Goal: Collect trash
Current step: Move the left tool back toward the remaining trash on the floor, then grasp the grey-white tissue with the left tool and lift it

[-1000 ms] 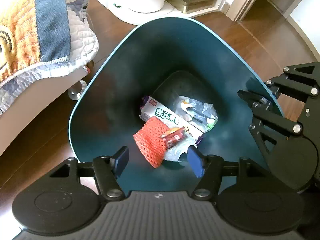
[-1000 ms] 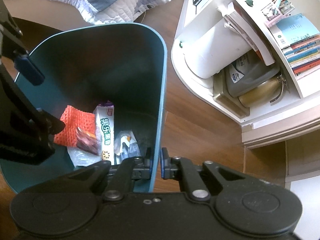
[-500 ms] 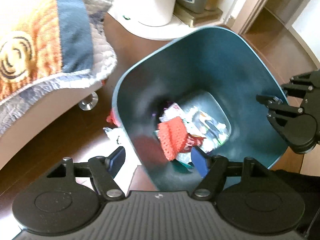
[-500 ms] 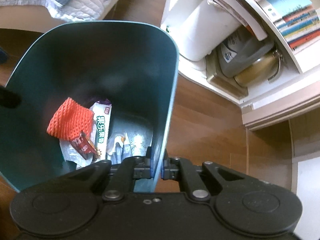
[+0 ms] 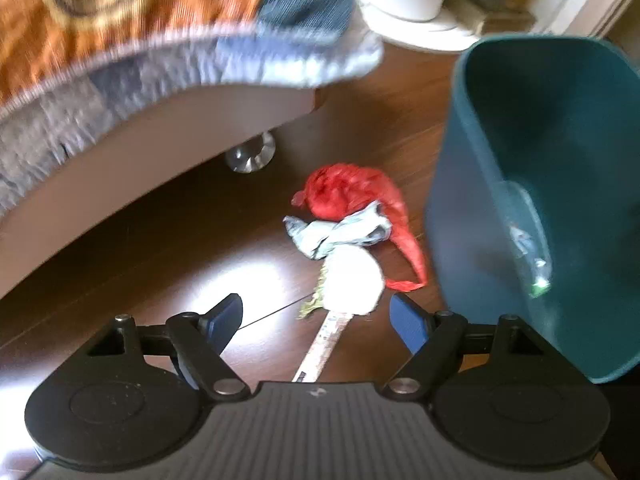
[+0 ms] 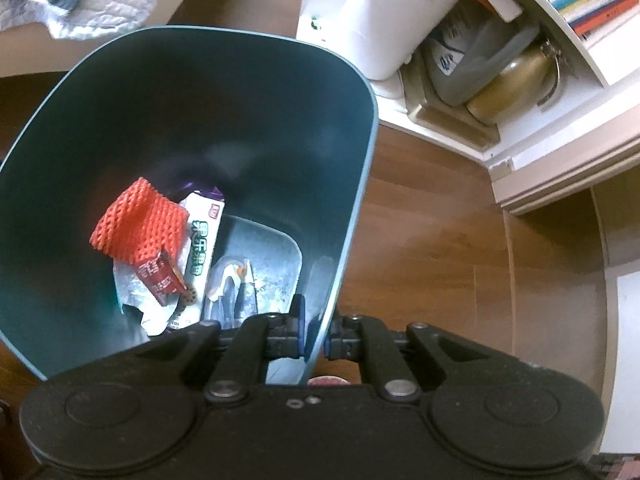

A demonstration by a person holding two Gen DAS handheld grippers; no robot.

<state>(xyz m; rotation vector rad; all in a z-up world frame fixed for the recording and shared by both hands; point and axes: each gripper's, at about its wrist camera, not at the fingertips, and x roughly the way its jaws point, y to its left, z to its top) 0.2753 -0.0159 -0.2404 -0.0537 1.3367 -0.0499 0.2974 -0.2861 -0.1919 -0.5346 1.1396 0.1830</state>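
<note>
My right gripper (image 6: 314, 334) is shut on the near rim of the teal trash bin (image 6: 362, 184) and holds it tilted. Inside lie an orange foam net (image 6: 138, 222), a white snack wrapper (image 6: 200, 248) and other packaging. The bin (image 5: 472, 200) also shows at the right of the left wrist view. My left gripper (image 5: 316, 316) is open and empty, just above the floor. In front of it lies a red plastic bag (image 5: 352, 192), a grey crumpled wrapper (image 5: 340, 234), a white round piece (image 5: 352, 280) and a thin strip (image 5: 320, 352).
A bed with a patchwork quilt (image 5: 160, 32) overhangs the floor at the left, on a chrome foot (image 5: 250, 154). A white shelf unit (image 6: 516, 36) with a white cylinder (image 6: 384, 20), jugs and books stands behind the bin. The floor is dark wood.
My left gripper swung left and down, away from over the bin to the trash on the floor. The right gripper kept its hold on the rim and the bin tilted slightly.
</note>
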